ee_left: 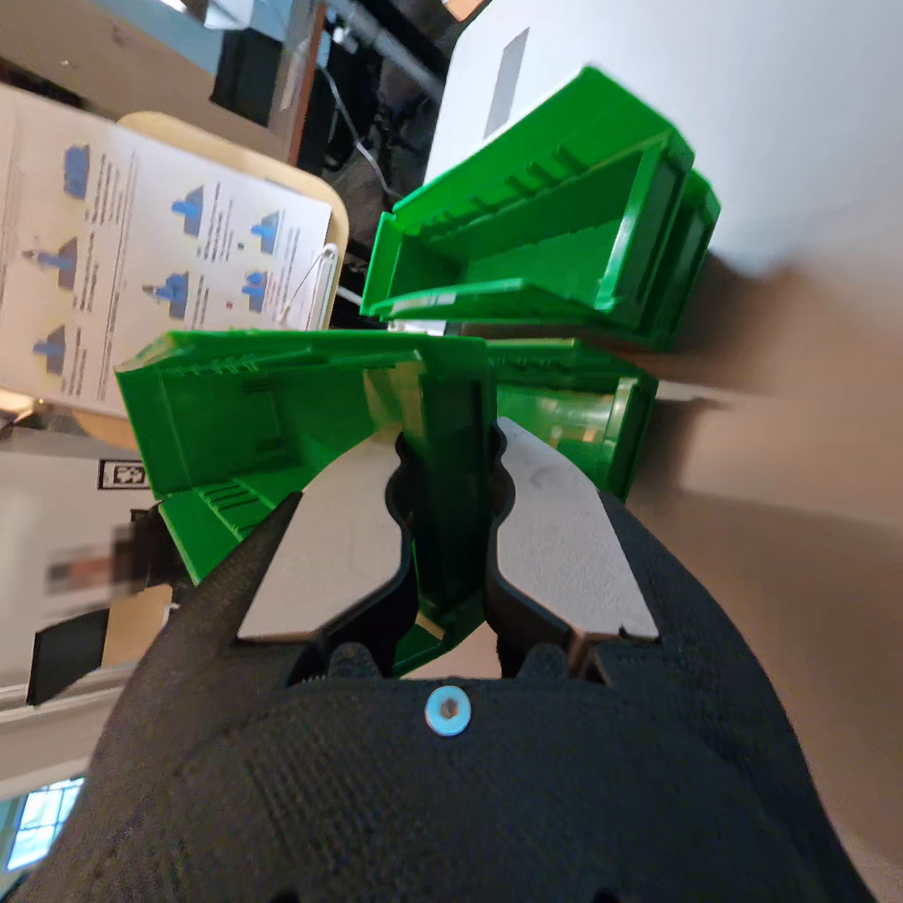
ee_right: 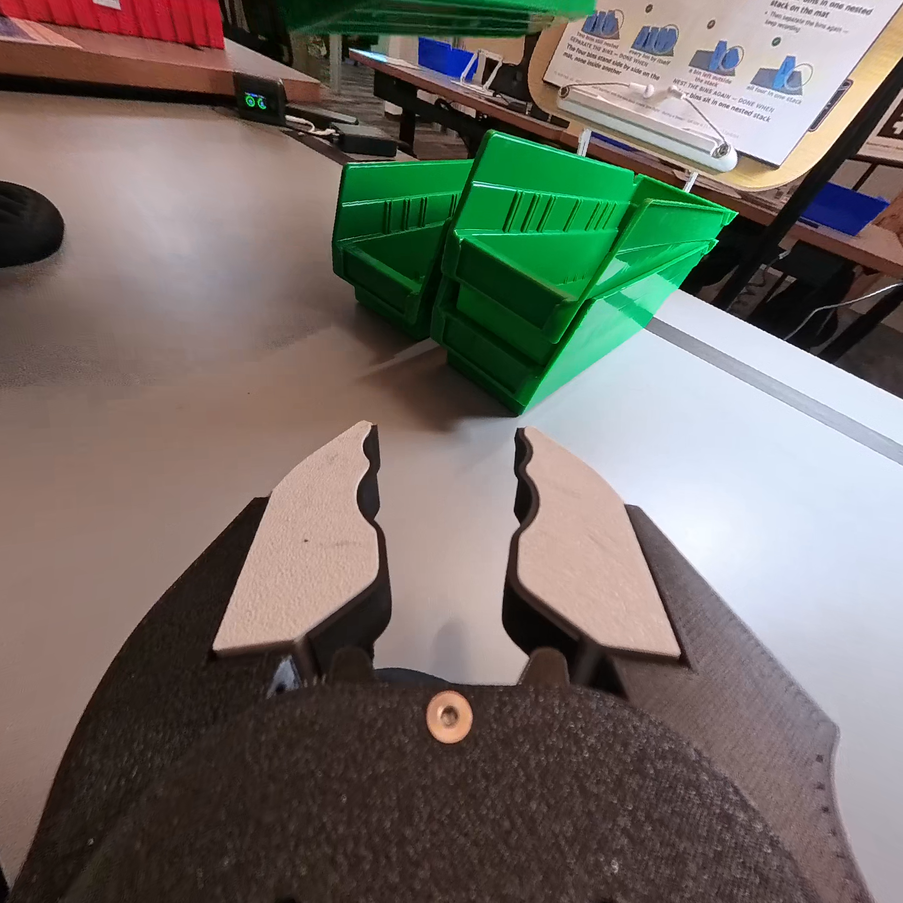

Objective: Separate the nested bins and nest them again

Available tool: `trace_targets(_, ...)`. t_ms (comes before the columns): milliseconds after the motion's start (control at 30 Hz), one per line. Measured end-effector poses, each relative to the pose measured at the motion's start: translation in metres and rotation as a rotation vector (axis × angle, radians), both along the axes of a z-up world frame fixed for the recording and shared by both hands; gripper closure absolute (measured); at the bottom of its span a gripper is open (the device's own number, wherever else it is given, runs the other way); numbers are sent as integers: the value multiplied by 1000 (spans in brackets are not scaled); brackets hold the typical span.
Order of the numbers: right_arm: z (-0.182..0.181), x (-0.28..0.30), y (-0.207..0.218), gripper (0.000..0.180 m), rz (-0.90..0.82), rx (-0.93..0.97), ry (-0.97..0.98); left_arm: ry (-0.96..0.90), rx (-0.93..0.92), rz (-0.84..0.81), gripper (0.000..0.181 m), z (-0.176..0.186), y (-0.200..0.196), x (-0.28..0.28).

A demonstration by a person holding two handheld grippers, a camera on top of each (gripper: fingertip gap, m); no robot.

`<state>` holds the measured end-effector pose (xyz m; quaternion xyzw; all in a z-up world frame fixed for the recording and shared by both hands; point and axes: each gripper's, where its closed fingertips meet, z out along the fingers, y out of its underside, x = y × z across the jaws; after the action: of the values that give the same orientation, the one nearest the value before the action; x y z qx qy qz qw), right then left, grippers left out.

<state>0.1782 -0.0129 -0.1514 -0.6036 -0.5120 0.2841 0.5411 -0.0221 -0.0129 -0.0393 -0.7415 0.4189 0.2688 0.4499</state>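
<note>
Left claw is clamped on the front wall of a green bin, which sits mid-frame in its tilted view, lifted off the surface, with more green bins just past it at upper right. Right claw is wide open with nothing in it, low over the surface, pointing at a nested stack at center-top with a single bin touching its left side.
</note>
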Motion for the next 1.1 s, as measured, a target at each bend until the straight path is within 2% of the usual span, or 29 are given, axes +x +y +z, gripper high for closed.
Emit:
trace_targets(167,1,1,0,128,-3,10,11,58,-97,-65,151,3,42,52)
trace_targets(367,4,3,0,128,-5,8,35,210,-184,-93,151,-22,85,96)
trace_targets(633,10,6,-1,129,-4,5,81,224,-298,-78,149,-64,99,106)
trace_targets(767,10,6,-1,130,-6,10,79,208,-238,-101,144,-64,102,103)
trace_targets(900,9,6,0,130,-10,12,74,101,-238,-136,127,-59,89,110)
trace_targets(1100,9,5,-1,130,-11,21,67,-166,-147,-195,127,-29,59,107)
